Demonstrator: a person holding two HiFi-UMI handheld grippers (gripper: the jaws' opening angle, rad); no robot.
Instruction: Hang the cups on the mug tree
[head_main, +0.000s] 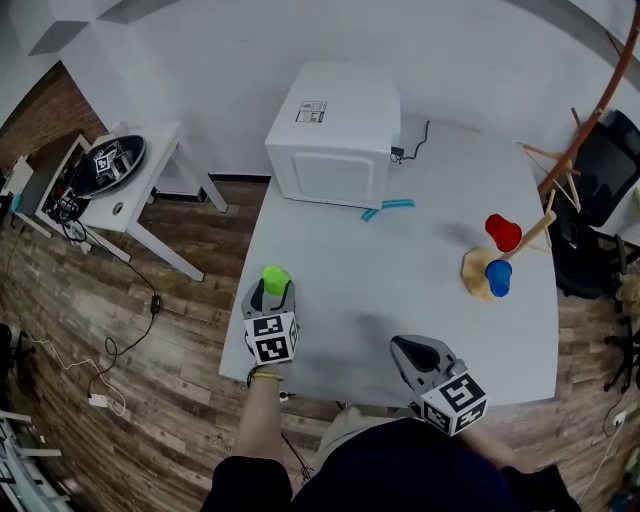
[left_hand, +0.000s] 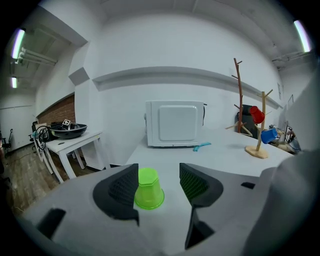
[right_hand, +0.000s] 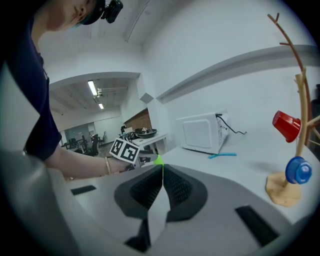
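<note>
From the head view my left gripper (head_main: 271, 296) sits near the counter's (head_main: 400, 300) left edge with the green cup (head_main: 275, 279) at its tip, but the marker cube covers the jaws there. The left gripper view shows them: they stand released, well apart, with the cup rim-down on the counter between them. It sits close against the left jaw, whether touching I cannot tell, and clear of the right one.

My right gripper (head_main: 404, 349) is at the near edge. Its own view shows the jaws clenched together with nothing in them, and past them only a sliver of the green cup beside my left gripper's cube.

The mug tree (head_main: 524, 243) stands far right on the counter with a red cup (head_main: 503, 232) and a blue cup (head_main: 498, 277) hanging on it. A white microwave (head_main: 335, 130) is at the back, with a teal tool (head_main: 390, 207) lying just before it.
</note>
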